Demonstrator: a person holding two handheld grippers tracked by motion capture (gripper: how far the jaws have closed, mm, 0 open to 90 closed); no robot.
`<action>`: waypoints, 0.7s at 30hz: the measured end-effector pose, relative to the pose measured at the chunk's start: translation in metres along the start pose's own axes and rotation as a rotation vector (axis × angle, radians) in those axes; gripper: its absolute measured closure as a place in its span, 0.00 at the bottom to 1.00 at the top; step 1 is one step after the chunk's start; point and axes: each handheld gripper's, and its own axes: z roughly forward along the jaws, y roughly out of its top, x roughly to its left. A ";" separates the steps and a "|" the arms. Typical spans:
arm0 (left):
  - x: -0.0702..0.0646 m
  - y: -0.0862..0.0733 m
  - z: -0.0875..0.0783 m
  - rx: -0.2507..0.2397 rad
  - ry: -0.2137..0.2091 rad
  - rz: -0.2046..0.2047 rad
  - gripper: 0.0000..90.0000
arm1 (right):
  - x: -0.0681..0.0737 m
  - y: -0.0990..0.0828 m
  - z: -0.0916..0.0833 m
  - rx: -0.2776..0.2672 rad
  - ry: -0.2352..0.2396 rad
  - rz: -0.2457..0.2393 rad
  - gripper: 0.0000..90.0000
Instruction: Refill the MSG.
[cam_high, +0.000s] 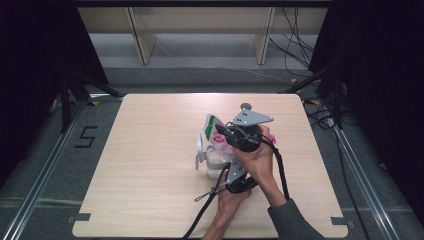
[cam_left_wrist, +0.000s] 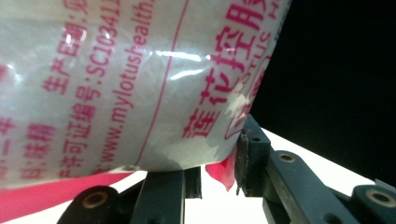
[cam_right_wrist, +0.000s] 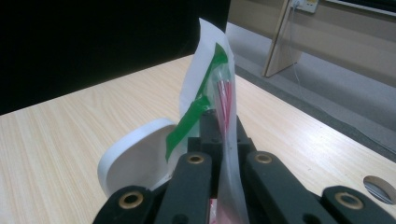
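Note:
My right gripper (cam_high: 223, 131), under its grey plate, is shut on a white plastic bag (cam_high: 212, 124) with a green strip and red print, holding it upright above the table. In the right gripper view the bag (cam_right_wrist: 206, 51) rises from between the closed jaws (cam_right_wrist: 219, 122). Below the bag stands a clear container (cam_high: 213, 163) with a white lid (cam_high: 200, 149) flipped open; the lid (cam_right_wrist: 135, 158) also appears beside the jaws. My left gripper (cam_high: 226, 173) reaches to the container's near side. In its view the printed bag (cam_left_wrist: 116, 84) hangs close above the slightly parted jaws (cam_left_wrist: 219, 156), its red corner in the gap.
The light wooden table (cam_high: 150, 190) has free room on the left and at the back. A small round hole (cam_high: 246, 106) lies at the back, also seen as a hole (cam_right_wrist: 379, 186) beside the right gripper. Wooden shelf legs (cam_high: 142, 45) and floor cables (cam_high: 300, 50) lie beyond.

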 end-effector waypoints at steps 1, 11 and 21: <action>0.000 0.000 0.000 0.000 0.001 0.002 0.82 | -0.001 0.001 0.000 0.005 0.010 -0.010 1.00; 0.000 0.001 -0.001 -0.006 0.004 0.003 0.82 | 0.003 0.001 0.002 0.012 0.001 -0.003 1.00; 0.001 0.001 -0.002 0.000 0.007 0.016 0.82 | 0.004 0.003 0.003 0.024 0.005 -0.004 1.00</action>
